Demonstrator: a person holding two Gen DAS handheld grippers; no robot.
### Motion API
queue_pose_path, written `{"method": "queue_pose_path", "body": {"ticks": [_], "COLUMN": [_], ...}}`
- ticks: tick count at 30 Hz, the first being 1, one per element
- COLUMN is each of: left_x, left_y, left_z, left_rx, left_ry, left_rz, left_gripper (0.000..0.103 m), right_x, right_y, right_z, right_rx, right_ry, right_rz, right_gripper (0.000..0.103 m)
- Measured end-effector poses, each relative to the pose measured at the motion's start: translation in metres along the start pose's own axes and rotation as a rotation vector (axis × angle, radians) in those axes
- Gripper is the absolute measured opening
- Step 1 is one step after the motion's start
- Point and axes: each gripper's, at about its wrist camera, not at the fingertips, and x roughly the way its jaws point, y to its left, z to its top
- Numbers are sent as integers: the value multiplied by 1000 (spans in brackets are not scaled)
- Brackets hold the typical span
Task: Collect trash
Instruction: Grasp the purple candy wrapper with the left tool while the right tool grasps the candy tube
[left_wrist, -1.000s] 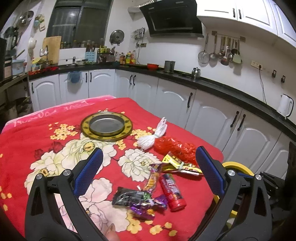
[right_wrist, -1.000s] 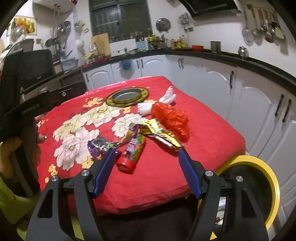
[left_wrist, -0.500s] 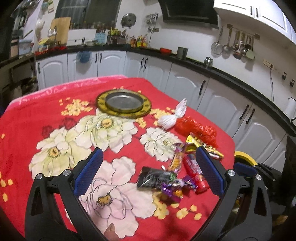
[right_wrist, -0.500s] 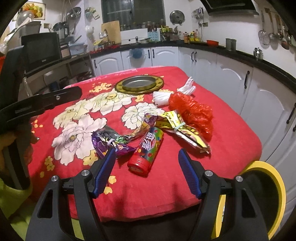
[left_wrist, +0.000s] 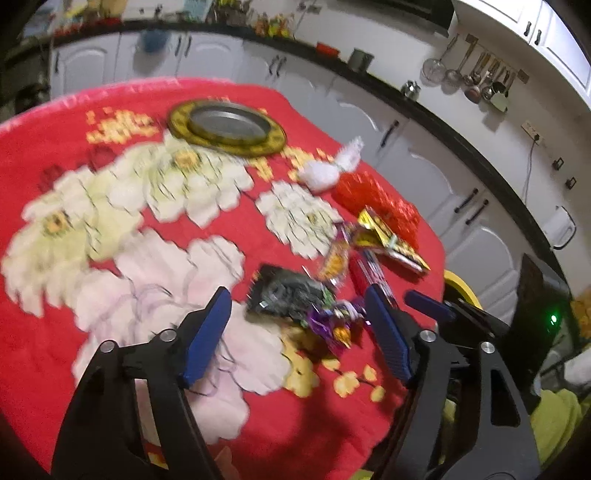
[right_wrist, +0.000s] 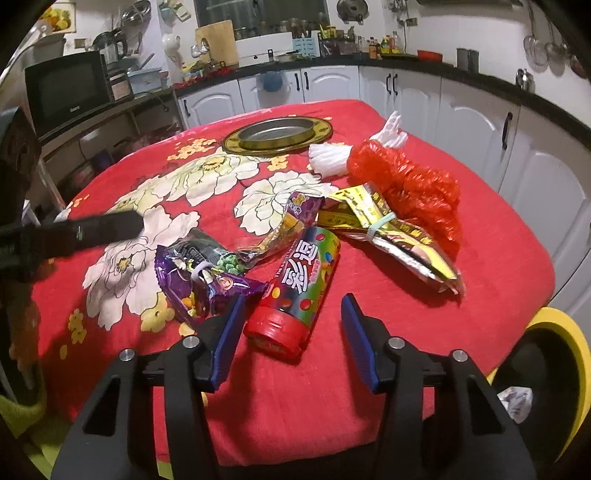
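Observation:
Trash lies in a heap on the red flowered tablecloth (right_wrist: 369, 406). My right gripper (right_wrist: 293, 328) is low over a candy tube (right_wrist: 299, 288) with a red cap. The tube lies between its closing jaws, and the pads stand clear of it. My left gripper (left_wrist: 295, 325) hovers at a black and purple wrapper (left_wrist: 291, 295), which lies just beyond its fingertips. Its jaws are closing too and hold nothing. In the right wrist view that purple wrapper (right_wrist: 199, 273) lies left of the tube, and the left gripper's black finger (right_wrist: 99, 229) reaches in from the left.
Past the tube lie a long wrapper (right_wrist: 291, 218), a banded yellow wrapper bundle (right_wrist: 388, 229), a red plastic bag (right_wrist: 406, 184) and a white bag (right_wrist: 332, 158). A gold-rimmed metal plate (right_wrist: 277, 134) sits mid-table. A yellow-rimmed bin (right_wrist: 569, 332) stands below the table's right edge.
Both grippers have come down and closer to the trash, and both pairs of jaws have narrowed. The left view has tilted and blurred.

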Motion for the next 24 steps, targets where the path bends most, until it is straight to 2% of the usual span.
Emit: {"method": "queue_pose_path", "body": {"ticks": [3, 5, 7, 9, 12, 14, 16, 19, 21, 24], "left_x": [8, 14, 19, 25, 31, 35, 37, 40, 41, 43], "left_y": [-2, -3, -5, -7, -11, -12, -15, -16, -16, -15], "left_z": [-5, -8, -11, -15, -19, -21, -22, -24, -24, -24], "left_rx": [-8, -18, -22, -19, -21, -19, -9, -8, -15, -19], "left_ry": [38, 61, 83, 108, 136, 148, 156, 165, 169, 173], "left_rz": [-31, -50, -63, -67, -81, -86, -84, -84, -79, -80], "left_gripper": [58, 58, 46, 41, 38, 35, 27, 25, 24, 18], "right_x": [9, 13, 16, 17, 17, 16, 16, 16, 16, 15], "right_y": [-2, -3, -2, -2, -3, -5, -6, -7, -8, -8], "right_z": [0, -2, -4, -6, -8, -9, -11, -11, -11, -12], "right_rx": [16, 23, 23, 28, 25, 27, 30, 30, 32, 31], "right_ry": [16, 23, 27, 29, 20, 16, 11, 4, 1, -1], "right_rz": [18, 35, 43, 48, 43, 43, 42, 43, 45, 46], "right_gripper": [49, 48, 47, 45, 41, 37, 34, 30, 30, 30]}}
